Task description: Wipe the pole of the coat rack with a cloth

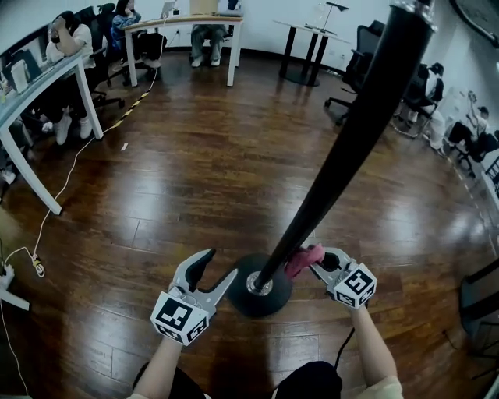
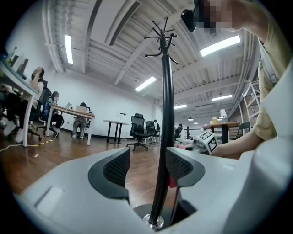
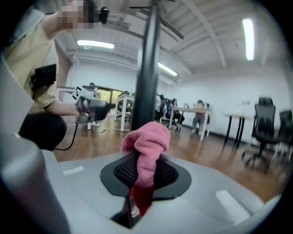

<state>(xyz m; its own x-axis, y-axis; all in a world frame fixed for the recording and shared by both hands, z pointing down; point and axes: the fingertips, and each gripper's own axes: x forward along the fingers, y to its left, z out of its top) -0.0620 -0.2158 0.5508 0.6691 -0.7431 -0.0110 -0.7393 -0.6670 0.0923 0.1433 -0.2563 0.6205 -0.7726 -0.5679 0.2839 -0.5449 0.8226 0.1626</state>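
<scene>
1. The black coat rack pole (image 1: 343,148) stands on a round base (image 1: 238,302) on the wood floor (image 1: 195,171). In the head view it runs up toward the top right corner.
2. The right gripper (image 1: 318,262) is clenched on a pink cloth (image 1: 304,259). The bunched-up cloth sits right against the pole, low down, just above the base.
3. In the right gripper view the cloth pokes up out of the closed jaws, with the pole directly behind it.
4. The left gripper (image 1: 221,266) is released, with its jaws spread and nothing held. It's down low on the other side of the pole, pointing at the pole's foot, and one jaw tip is over the edge of the base.
5. In the left gripper view the pole lines up in the gap between the jaws, closer to the right-hand one. I can't tell if it touches.
6. Farther back there's a desk (image 1: 183,23) with people sitting at it, and some office chairs (image 1: 360,48) off to the right.
</scene>
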